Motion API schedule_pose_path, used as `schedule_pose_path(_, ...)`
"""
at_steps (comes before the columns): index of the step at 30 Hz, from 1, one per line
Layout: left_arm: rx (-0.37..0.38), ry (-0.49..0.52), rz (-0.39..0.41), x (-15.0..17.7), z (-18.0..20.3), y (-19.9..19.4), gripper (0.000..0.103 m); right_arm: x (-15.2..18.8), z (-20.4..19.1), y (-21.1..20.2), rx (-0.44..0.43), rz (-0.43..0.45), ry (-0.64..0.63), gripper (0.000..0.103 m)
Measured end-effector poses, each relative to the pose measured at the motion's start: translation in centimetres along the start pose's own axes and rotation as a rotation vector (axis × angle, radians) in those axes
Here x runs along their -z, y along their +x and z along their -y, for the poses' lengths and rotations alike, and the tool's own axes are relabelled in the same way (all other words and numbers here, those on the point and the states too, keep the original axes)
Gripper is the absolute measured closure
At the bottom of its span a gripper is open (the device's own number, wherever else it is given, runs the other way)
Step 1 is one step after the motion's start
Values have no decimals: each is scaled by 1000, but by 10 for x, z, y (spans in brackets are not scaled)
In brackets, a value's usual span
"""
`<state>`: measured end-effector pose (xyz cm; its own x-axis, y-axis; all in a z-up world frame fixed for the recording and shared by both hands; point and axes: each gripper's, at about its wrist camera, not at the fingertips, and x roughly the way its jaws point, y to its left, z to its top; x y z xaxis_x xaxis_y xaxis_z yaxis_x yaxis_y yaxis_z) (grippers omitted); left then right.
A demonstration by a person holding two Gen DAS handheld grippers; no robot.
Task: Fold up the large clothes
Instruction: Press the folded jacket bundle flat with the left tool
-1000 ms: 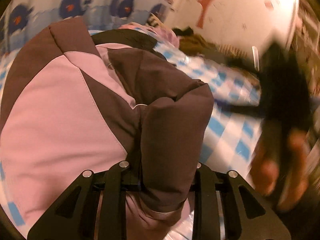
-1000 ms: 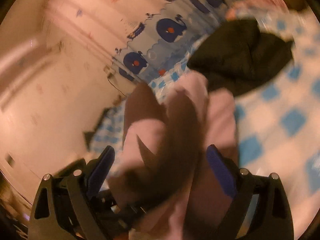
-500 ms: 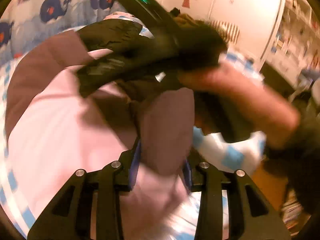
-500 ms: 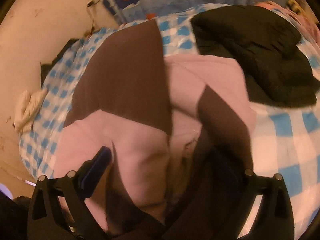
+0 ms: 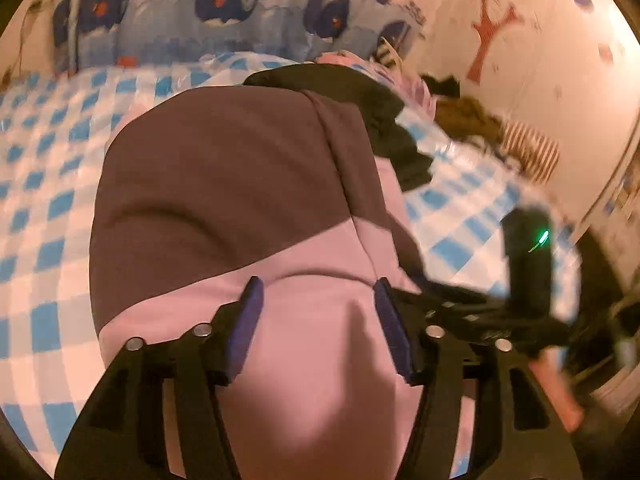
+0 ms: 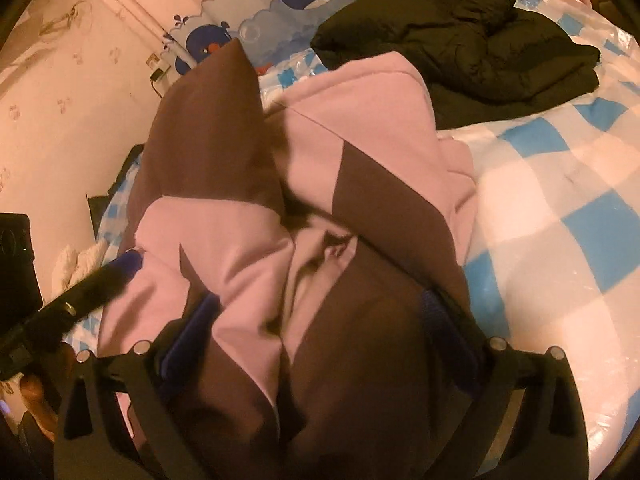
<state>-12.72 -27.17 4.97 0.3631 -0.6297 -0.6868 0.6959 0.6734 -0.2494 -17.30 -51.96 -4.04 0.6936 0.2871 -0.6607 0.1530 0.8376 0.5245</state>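
A: How is the left gripper (image 5: 316,292) set?

B: Its jaws are spread wide, and nothing is pinched between them. They are held over the pink part of the jacket (image 5: 224,184), with the blue pads (image 5: 246,320) just above the cloth; whether the cloth is touched cannot be told. Half a second ago a brown sleeve was clamped between them, so that fold has been let go.

A: Where is the jacket lying?

B: It is spread on the blue-checked bed cover (image 5: 44,200), brown half away from the camera, pink half near. A black coat (image 5: 360,100) is seen behind the jacket, to its right.

A: And to the right of the jacket?

B: The right gripper (image 5: 472,308) is seen there, blurred, at the jacket's right edge, with a green light on its body and a hand (image 5: 556,396) behind it.

A: What is shown from the right wrist?

B: The right gripper (image 6: 320,304) is opened wide too, and the bunched jacket (image 6: 248,248) is lying between and under its fingers, unpinched. The jacket is folded over on itself, brown and pink panels overlapped. The black coat (image 6: 460,36) is behind the jacket, to its right, on the bed cover (image 6: 560,200). The jacket lies more gathered under this gripper than half a second ago.
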Motion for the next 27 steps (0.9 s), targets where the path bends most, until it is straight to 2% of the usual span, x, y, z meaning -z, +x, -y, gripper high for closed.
schedule_pose_path(3, -56, 60, 11, 2, 8, 3, 37, -8, -11, -8, 27, -36, -27, 8)
schedule_pose_path(5, -72, 75, 13, 4, 10, 4, 34, -15, -23, -24, 64, -26, -58, 8)
schedule_pose_path(7, -79, 74, 19, 6, 10, 4, 32, -16, -29, -47, 114, 17, -89, 8)
schedule_pose_path(9, -85, 76, 23, 8, 11, 3, 31, -27, -47, -65, 182, 90, -137, 8)
schedule_pose_path(11, -102, 99, 28, 11, 16, 3, 31, -39, -61, -72, 216, 132, -167, 7)
schedule_pose_path(14, -120, 123, 30, 11, 20, 6, 30, -49, -71, -58, 262, 122, -196, 7)
schedule_pose_path(18, -121, 128, 37, 13, 20, 5, 30, -34, -38, -18, 349, 17, -141, 7)
schedule_pose_path(21, -116, 144, 29, 15, 24, 8, 30, -16, 5, -2, 237, -2, 10, 7)
schedule_pose_path(27, -129, 162, 31, 17, 30, 12, 29, -7, 18, 1, 210, 14, 51, 7)
